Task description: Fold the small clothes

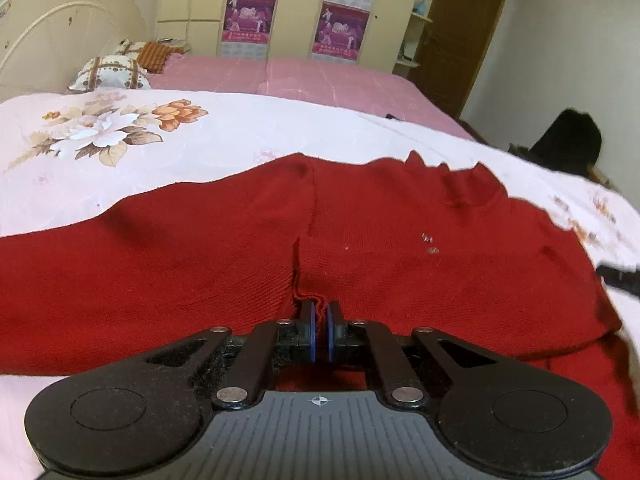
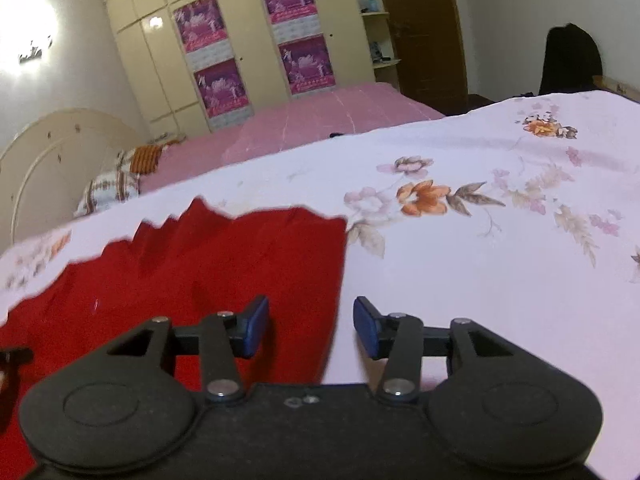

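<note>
Floral bedsheet (image 2: pixel 480 260) covering the bed, red knit sweater (image 1: pixel 200 260) spread flat across it, left claw (image 1: pixel 320 332) pinched tight on a fold of the sweater's knit, right claw (image 2: pixel 311 330) spread wide, straddling the sweater's edge

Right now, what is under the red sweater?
The red sweater lies on a floral sheet, which shows all around it. The left gripper pinches its edge. Anything under the cloth is covered.
</note>
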`<control>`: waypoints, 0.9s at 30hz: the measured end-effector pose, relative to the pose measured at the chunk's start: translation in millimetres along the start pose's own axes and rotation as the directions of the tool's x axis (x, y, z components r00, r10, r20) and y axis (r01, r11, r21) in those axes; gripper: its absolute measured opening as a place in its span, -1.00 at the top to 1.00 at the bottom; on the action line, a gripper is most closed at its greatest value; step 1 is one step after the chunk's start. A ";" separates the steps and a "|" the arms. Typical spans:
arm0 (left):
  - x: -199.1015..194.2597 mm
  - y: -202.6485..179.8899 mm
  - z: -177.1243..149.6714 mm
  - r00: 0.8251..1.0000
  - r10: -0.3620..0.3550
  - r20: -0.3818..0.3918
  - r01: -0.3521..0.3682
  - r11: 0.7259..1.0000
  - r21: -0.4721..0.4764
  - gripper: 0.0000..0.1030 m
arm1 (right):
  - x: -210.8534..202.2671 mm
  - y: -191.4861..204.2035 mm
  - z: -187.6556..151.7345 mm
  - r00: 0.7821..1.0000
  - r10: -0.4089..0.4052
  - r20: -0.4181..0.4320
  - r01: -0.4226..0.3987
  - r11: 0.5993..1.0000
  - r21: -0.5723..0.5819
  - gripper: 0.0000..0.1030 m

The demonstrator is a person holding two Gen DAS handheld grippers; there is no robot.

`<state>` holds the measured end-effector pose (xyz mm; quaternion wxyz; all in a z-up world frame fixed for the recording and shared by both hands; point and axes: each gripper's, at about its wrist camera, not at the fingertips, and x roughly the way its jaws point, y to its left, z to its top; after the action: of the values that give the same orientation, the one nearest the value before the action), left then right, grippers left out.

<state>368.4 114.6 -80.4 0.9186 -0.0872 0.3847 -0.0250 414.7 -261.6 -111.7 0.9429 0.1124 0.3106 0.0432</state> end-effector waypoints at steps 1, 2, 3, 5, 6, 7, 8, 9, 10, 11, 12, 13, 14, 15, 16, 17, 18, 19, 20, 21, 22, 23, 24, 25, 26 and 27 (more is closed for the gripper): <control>0.2 -0.6 -0.7 1.000 0.003 0.000 -0.003 1.000 0.004 0.90 | 4.9 -4.2 4.0 1.000 0.007 0.000 -0.007 1.000 0.016 0.14; 0.0 -0.4 -0.9 1.000 0.004 0.001 -0.004 1.000 0.001 0.90 | 10.8 -7.4 6.7 1.000 0.025 -0.007 -0.025 0.999 0.023 0.33; -0.6 0.4 -0.7 1.000 0.003 0.000 -0.003 1.000 -0.005 0.89 | 18.3 -8.4 7.2 0.999 0.033 -0.028 -0.032 0.999 0.010 0.55; -5.4 4.5 0.5 1.000 0.012 0.007 -0.012 1.000 -0.026 0.89 | 31.1 -7.2 4.2 0.998 0.001 -0.064 -0.004 0.999 -0.054 0.55; -10.4 7.1 1.2 0.999 0.032 0.025 -0.031 0.999 -0.032 0.89 | 30.8 -7.4 6.1 0.998 -0.033 -0.062 0.028 0.997 -0.073 0.50; -17.0 10.8 2.5 0.998 0.043 0.046 -0.041 0.998 -0.040 0.89 | 27.4 -10.4 8.1 0.998 -0.037 -0.050 0.034 0.998 -0.061 0.50; -22.8 13.9 5.1 0.997 0.048 0.067 -0.044 0.998 -0.049 0.89 | 21.2 -16.7 11.0 1.000 -0.018 -0.025 0.017 1.000 -0.024 0.42; -25.0 16.0 8.8 0.996 0.037 0.076 -0.033 0.998 -0.056 0.89 | 16.8 -21.8 12.9 1.000 -0.003 -0.005 0.003 1.000 0.004 0.19; -23.9 15.7 13.9 0.997 0.018 0.079 -0.014 0.998 -0.055 0.89 | 14.6 -26.0 15.1 1.000 0.015 0.009 -0.015 1.000 0.025 0.12; -18.5 13.4 19.0 0.998 0.015 0.069 -0.012 0.999 -0.040 0.89 | 16.6 -29.8 17.8 0.999 0.032 0.009 -0.033 0.999 0.038 0.11; -9.7 8.8 23.3 0.999 0.023 0.041 -0.023 1.000 -0.013 0.89 | 21.4 -33.2 20.3 0.999 0.045 0.002 -0.045 0.997 0.058 0.11; -1.8 4.7 25.9 0.999 0.027 0.019 -0.027 1.000 0.005 0.89 | 27.0 -36.3 23.4 0.998 0.058 -0.008 -0.057 0.995 0.085 0.11; 6.6 0.9 26.4 0.999 0.032 0.002 -0.033 0.999 0.025 0.89 | 34.6 -38.8 25.9 0.996 0.081 -0.021 -0.078 0.991 0.111 0.11; 15.8 -3.1 25.2 0.998 0.060 -0.022 -0.059 0.997 0.044 0.89 | 41.5 -39.5 28.4 0.995 0.095 -0.032 -0.091 0.989 0.121 0.10; 19.8 -4.5 23.3 0.997 0.075 -0.019 -0.074 0.996 0.047 0.89 | 49.1 -39.7 30.4 0.992 0.117 -0.045 -0.111 0.986 0.127 0.12; 20.4 -4.9 22.2 0.997 0.083 -0.006 -0.083 0.996 0.034 0.89 | 56.4 -39.9 31.1 0.986 0.151 -0.064 -0.142 0.981 0.131 0.58; 20.5 -5.7 21.6 0.996 0.089 -0.001 -0.089 0.996 0.028 0.89 | 59.5 -37.0 29.6 0.985 0.155 -0.082 -0.146 0.983 0.108 0.83; 20.6 -7.1 20.4 0.995 0.102 0.004 -0.102 0.994 0.033 0.89 | 63.2 -35.4 29.1 0.990 0.105 -0.090 -0.099 0.993 0.068 0.86; 20.4 -8.7 18.9 0.994 0.107 0.009 -0.108 0.994 0.037 0.89 | 63.3 -41.2 29.1 0.991 0.109 -0.081 -0.101 0.990 0.094 0.88; 20.7 -10.5 18.0 0.993 0.114 0.012 -0.114 0.992 0.049 0.89 | 63.0 -45.7 29.1 0.991 0.104 -0.079 -0.094 0.988 0.123 0.89; 20.6 -12.0 18.0 0.993 0.118 0.012 -0.119 0.991 0.067 0.89 | 60.9 -46.0 28.7 0.992 0.093 -0.081 -0.082 0.989 0.121 0.86; 19.8 -13.0 19.4 0.993 0.119 0.006 -0.120 0.990 0.077 0.89 | 57.3 -42.3 28.7 0.993 0.078 -0.087 -0.070 0.993 0.094 0.72; 16.2 -14.1 22.1 0.993 0.122 0.000 -0.122 0.989 0.081 0.90 | 50.2 -39.8 29.5 0.994 0.066 -0.085 -0.060 0.995 0.077 0.50; 8.6 -16.8 23.3 0.992 0.123 0.018 -0.124 0.988 0.097 0.89 | 39.8 -37.4 29.6 0.996 0.059 -0.070 -0.055 0.996 0.065 0.49; -2.3 -20.2 22.7 0.991 0.118 0.056 -0.124 0.985 0.116 0.89 | 23.4 -36.6 28.0 0.996 0.075 -0.046 -0.073 0.996 0.053 0.53; -11.4 -22.8 21.7 0.990 0.117 0.076 -0.125 0.985 0.114 0.89 | 9.6 -35.9 25.8 0.995 0.096 -0.034 -0.095 0.995 0.037 0.64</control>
<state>376.3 96.6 -53.4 0.9346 -0.0096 0.3553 0.0112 438.2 -299.8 -105.7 0.9319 0.1429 0.3224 0.0847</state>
